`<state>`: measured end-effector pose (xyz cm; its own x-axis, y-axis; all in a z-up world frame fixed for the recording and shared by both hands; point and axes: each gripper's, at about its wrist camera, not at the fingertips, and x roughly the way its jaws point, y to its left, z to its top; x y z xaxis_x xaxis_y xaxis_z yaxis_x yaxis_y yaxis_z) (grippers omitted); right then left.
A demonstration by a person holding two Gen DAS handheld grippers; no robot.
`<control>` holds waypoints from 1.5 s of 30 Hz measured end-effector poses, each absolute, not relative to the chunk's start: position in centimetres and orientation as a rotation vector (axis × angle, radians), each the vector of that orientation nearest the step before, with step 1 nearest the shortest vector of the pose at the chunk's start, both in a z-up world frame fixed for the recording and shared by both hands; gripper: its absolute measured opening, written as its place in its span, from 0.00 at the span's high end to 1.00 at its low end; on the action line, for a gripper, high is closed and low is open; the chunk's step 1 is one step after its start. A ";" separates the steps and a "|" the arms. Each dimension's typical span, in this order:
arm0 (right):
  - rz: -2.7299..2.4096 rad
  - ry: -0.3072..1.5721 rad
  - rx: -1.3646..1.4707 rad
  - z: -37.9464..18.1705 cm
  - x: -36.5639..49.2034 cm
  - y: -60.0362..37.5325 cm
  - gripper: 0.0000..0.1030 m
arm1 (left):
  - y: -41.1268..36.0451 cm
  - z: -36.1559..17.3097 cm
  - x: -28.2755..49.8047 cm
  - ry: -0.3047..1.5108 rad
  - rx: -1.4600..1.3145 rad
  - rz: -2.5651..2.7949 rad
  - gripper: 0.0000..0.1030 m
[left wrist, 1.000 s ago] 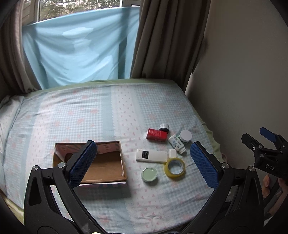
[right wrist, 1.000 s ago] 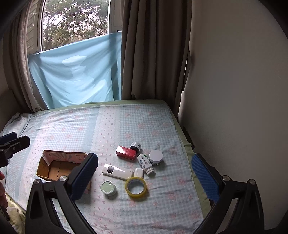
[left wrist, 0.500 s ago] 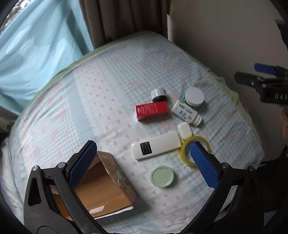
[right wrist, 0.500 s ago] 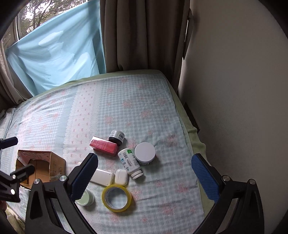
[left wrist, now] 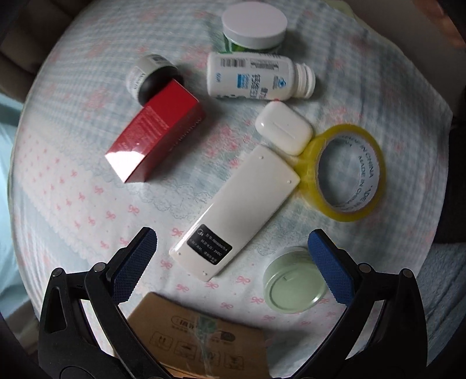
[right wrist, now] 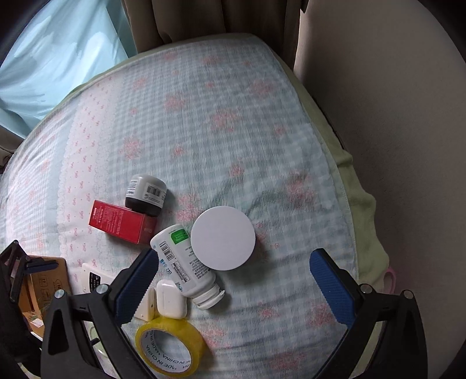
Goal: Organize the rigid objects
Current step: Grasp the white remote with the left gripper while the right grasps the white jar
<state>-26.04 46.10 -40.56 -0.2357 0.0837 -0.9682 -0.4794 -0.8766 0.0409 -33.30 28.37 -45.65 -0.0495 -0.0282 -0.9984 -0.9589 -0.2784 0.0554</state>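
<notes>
The bed [right wrist: 221, 122] carries everything here, covered in a soft pale-blue checked sheet printed with pink flowers and bows, with a light green blanket edge [right wrist: 361, 204] at its side against a plain cream wall [right wrist: 407, 102]; brown curtains [right wrist: 209, 20] and a light blue cloth [right wrist: 58, 58] hang beyond its far end. The left gripper [left wrist: 233, 262] hovers over the bed with its jaws spread wide and holding nothing, blue textured pads showing. Between those jaws lies the near end of a smooth white remote control [left wrist: 236, 215], face down with a black label, running diagonally ahead. Beside the right-hand jaw sits a round pale green tin [left wrist: 294, 280]; below the jaws is a brown cardboard box [left wrist: 201, 341]. Ahead lie a glossy red carton [left wrist: 157, 131], a small dark jar [left wrist: 151, 77] touching it, a white plastic bottle [left wrist: 256, 77] on its side, a wide white-lidded jar [left wrist: 253, 24], a rounded white earbud case [left wrist: 284, 128] and a translucent yellow tape roll [left wrist: 349, 177] touching the remote's far corner. The right gripper [right wrist: 233, 280] is likewise wide open and empty; the bottle and the white-lidded jar sit between and just ahead of its jaws, the earbud case by the left-hand jaw, the tape roll below.
</notes>
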 end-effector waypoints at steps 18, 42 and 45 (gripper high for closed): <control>1.907 0.733 -1.814 -48.2 -29.8 47.3 0.05 | 29.1 -53.3 -30.6 1.468 -1.136 1.038 0.23; 1.760 0.853 -1.777 -49.1 -29.9 46.5 0.35 | 27.0 -51.6 -30.5 1.459 -1.134 1.044 0.47; 1.766 0.865 -1.749 -48.5 -29.6 46.5 0.35 | 26.6 -50.7 -31.2 1.437 -1.153 1.074 0.47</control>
